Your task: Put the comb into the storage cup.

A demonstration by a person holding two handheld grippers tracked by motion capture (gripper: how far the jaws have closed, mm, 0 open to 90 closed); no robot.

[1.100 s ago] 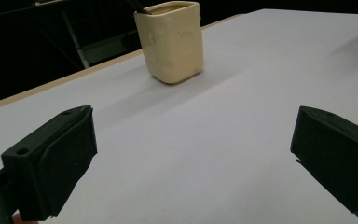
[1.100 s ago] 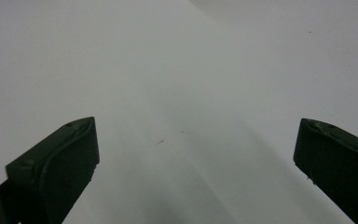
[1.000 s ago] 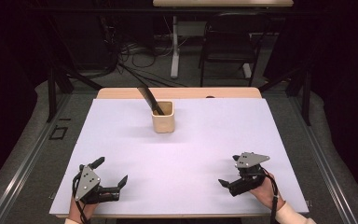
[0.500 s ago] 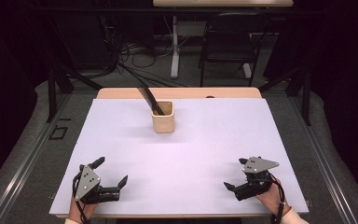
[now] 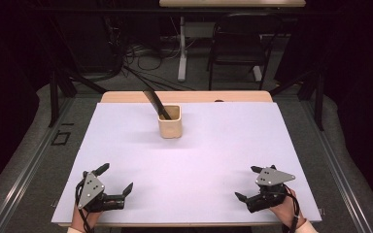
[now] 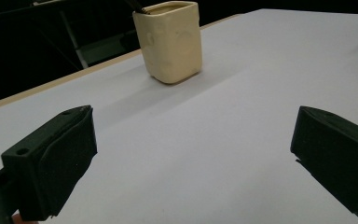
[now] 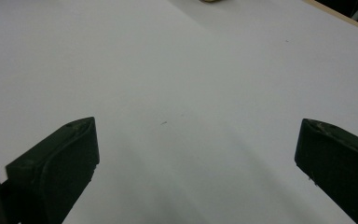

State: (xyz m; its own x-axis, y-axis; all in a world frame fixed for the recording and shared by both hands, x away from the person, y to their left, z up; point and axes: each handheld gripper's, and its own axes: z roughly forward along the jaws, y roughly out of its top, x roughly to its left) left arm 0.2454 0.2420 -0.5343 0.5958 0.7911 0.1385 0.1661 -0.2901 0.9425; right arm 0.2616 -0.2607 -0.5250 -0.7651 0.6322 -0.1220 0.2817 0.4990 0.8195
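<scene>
We hold the left gripper (image 5: 115,177) near the table's front left corner, its jaws spread wide apart with nothing between them. Our right gripper (image 5: 248,183) sits near the front right corner, its jaws likewise wide apart and empty, resting low over the white table (image 5: 213,160).

The cream cup (image 5: 169,121) stands upright toward the far middle of the table, well apart from both grippers. A dark utensil (image 5: 155,104) leans out of it, tilted toward the far left; we cannot tell what kind of tool it is.

In the left gripper view the cup (image 6: 170,41) appears ahead and above the gap between the jaws, closer to the left jaw's line than the right, far beyond their tips. In the right gripper view we see bare white surface (image 7: 182,93) between the jaws, with just a sliver of the cup's base (image 7: 210,1) at the top edge.
</scene>
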